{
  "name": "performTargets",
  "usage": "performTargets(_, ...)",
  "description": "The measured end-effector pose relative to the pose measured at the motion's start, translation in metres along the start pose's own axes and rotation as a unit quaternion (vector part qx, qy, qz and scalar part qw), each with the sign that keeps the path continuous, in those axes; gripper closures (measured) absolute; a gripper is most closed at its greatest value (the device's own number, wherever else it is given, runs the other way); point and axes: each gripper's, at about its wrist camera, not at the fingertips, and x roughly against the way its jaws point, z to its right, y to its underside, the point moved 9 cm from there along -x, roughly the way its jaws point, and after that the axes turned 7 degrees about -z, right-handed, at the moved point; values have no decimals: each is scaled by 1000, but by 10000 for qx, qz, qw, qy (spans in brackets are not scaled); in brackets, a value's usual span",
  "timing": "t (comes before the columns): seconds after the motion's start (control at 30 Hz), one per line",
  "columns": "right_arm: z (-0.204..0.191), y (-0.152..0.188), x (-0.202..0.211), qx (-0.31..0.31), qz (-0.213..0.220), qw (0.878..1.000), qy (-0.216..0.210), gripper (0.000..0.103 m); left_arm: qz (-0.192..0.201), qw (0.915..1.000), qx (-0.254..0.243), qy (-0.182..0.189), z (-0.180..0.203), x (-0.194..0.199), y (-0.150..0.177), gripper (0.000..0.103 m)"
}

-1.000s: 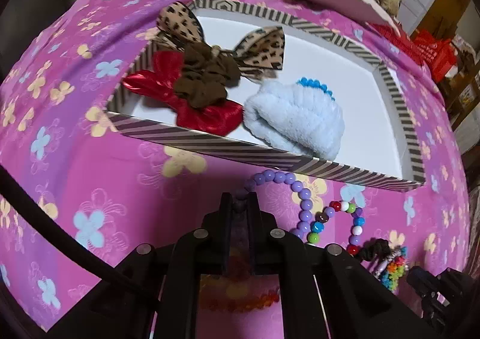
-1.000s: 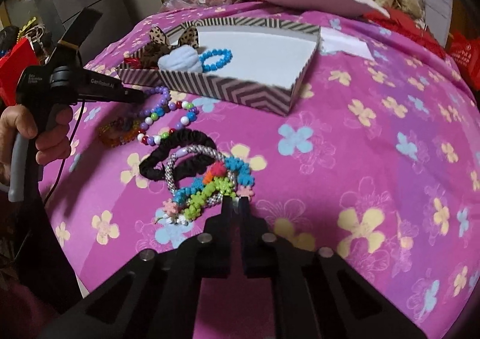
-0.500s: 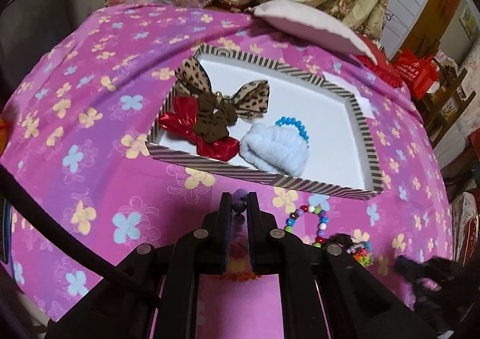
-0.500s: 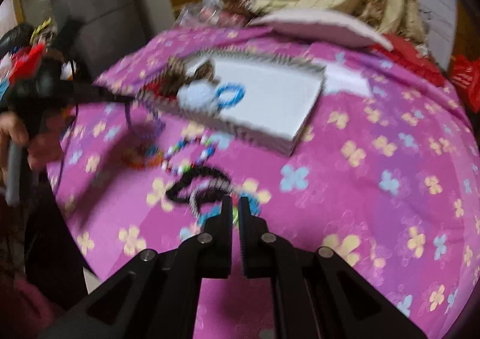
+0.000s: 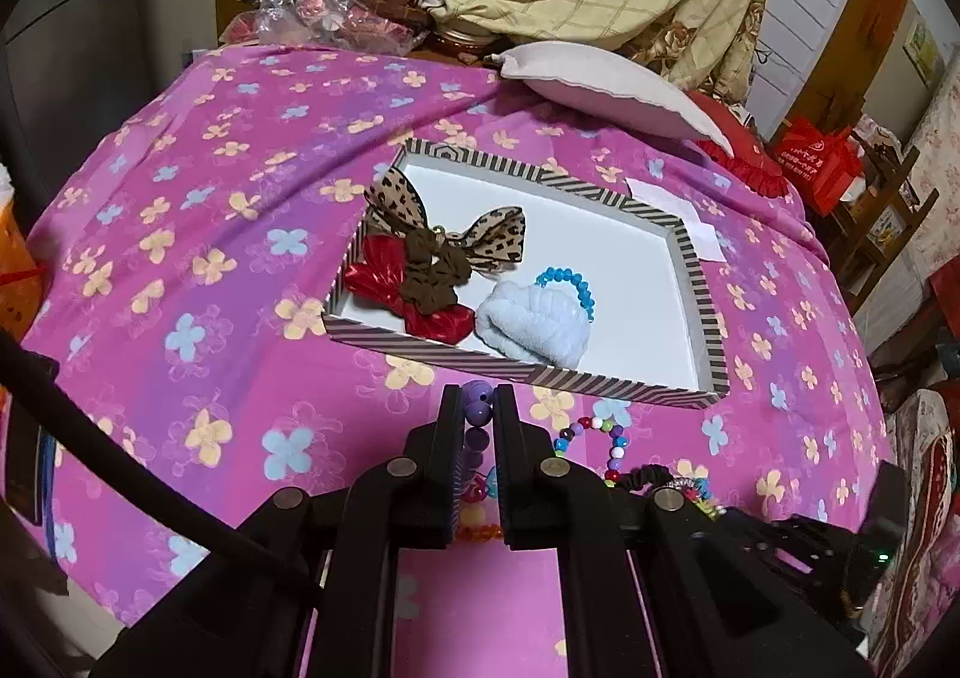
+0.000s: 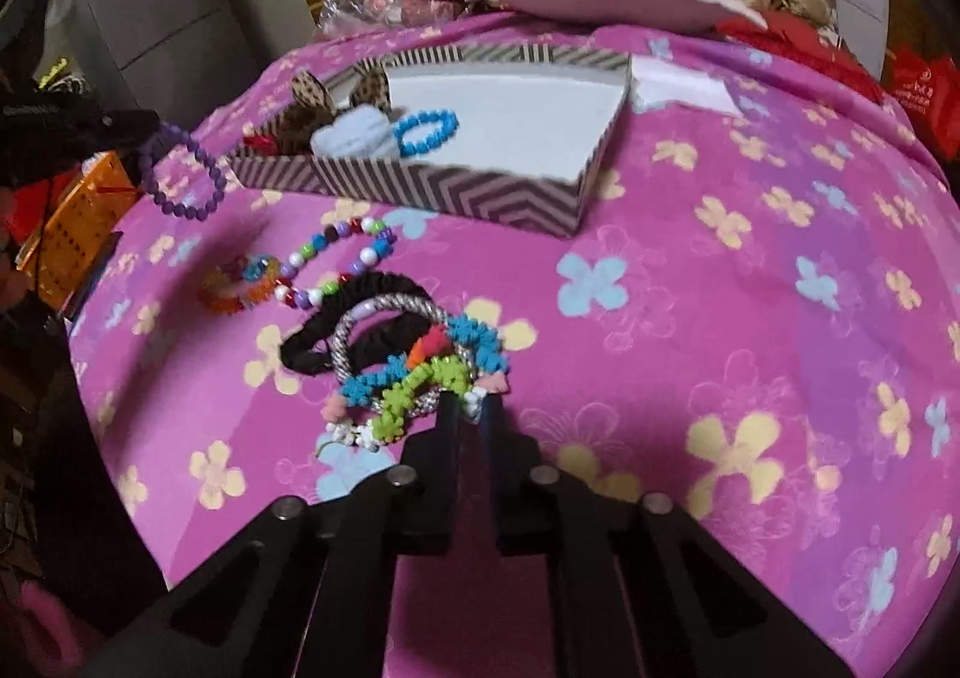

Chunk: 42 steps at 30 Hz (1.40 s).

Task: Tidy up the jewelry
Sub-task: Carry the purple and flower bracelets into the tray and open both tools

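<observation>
Risk, snag: the purple bead bracelet (image 6: 180,180) hangs as a loose loop below the left tool (image 5: 478,405); I judge it could catch on the near striped wall of the box (image 5: 528,369) if carried in too low.
Risk, slip: only a bead or two sit between the fingers, so the round beads might roll out of the grip on a quick swing.
Risk, crowding: the red bow (image 5: 402,288), leopard bow (image 5: 456,231), brown scrunchie (image 5: 432,267), pale blue fluffy piece (image 5: 531,321) and blue bead bracelet (image 5: 570,288) fill the box's near-left part; a drop there could tangle with them.
Left tool: narrow, clamped on the purple bead bracelet, raised off the bedspread (image 5: 180,258), just short of the box's near wall.
Right tool (image 6: 468,408): fingers nearly together; its tips sit at the edge of the pile of bright bracelets (image 6: 414,378), and I cannot tell whether anything is gripped.
Left to sort: multicolour bead bracelet (image 6: 336,258), orange bracelet (image 6: 240,282), black scrunchie (image 6: 354,318), all on the bedspread near the box.
</observation>
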Motion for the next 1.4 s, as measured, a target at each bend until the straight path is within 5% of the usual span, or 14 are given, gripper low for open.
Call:
performTargets(0.7, -23, -90, 95, 609, 901, 9940, 91, 98, 182, 9995, -195, 168, 32, 31, -29, 73)
performTargets(1.0, -22, -130, 75, 778, 808, 9935, 205, 98, -13, 9995, -307, 59, 53, 2, -52, 73)
performTargets(1.4, -31, -173, 13, 709, 531, 9959, -183, 98, -376, 9992, -153, 29, 71, -79, -108, 73)
